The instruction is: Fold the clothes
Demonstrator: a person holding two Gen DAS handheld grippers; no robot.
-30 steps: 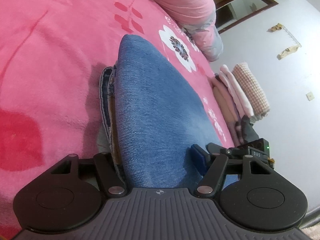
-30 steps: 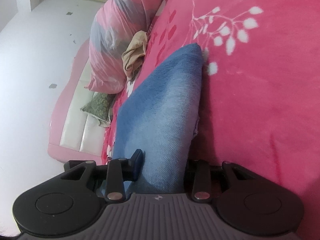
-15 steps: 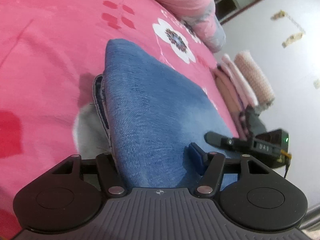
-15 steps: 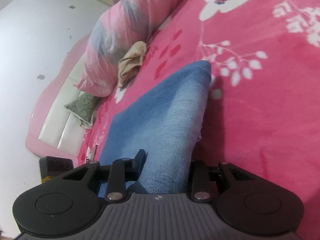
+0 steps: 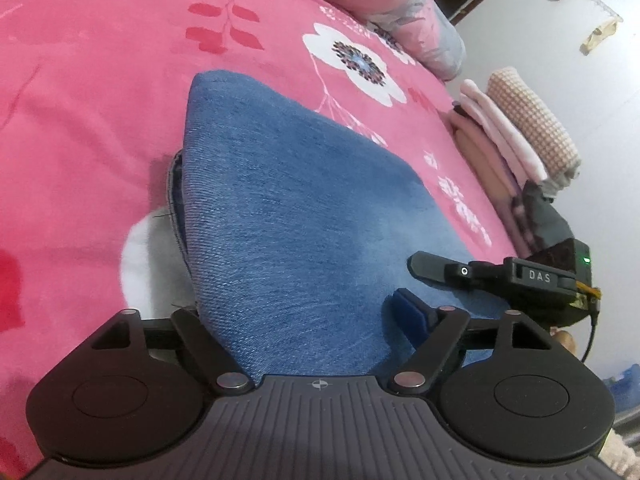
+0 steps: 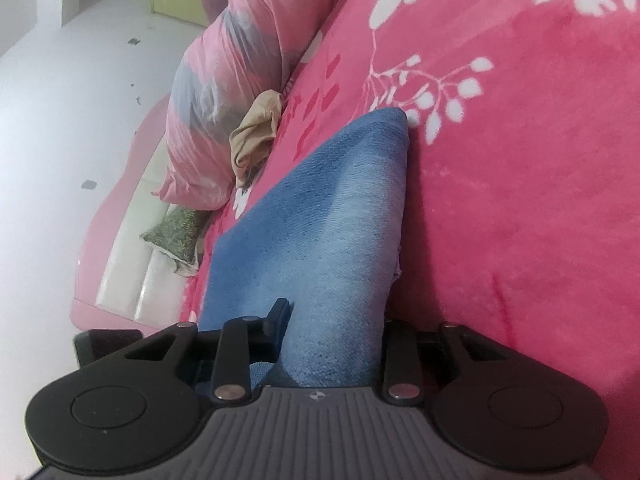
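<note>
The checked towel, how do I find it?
Look along the pink bed to its edge by the white wall. A stack of folded clothes sits there. The checked towel is outermost, its tiny brown-and-cream squares unlike the plain pink folds.

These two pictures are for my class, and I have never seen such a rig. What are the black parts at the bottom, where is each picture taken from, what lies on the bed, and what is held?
No robot: a person holds a two-finger tool in each hand. Each has a fisheye camera looking along its fingers, so the black parts at the bottom are the tool itself. One picture is from the left tool, the other from the right tool. Both grip the folded jeans between their fingers, over a pink floral blanket. In the left view the right tool shows side-on. A stack of folded clothes sits at the bed's edge. The right view shows a pink quilt and a beige cloth.
</note>
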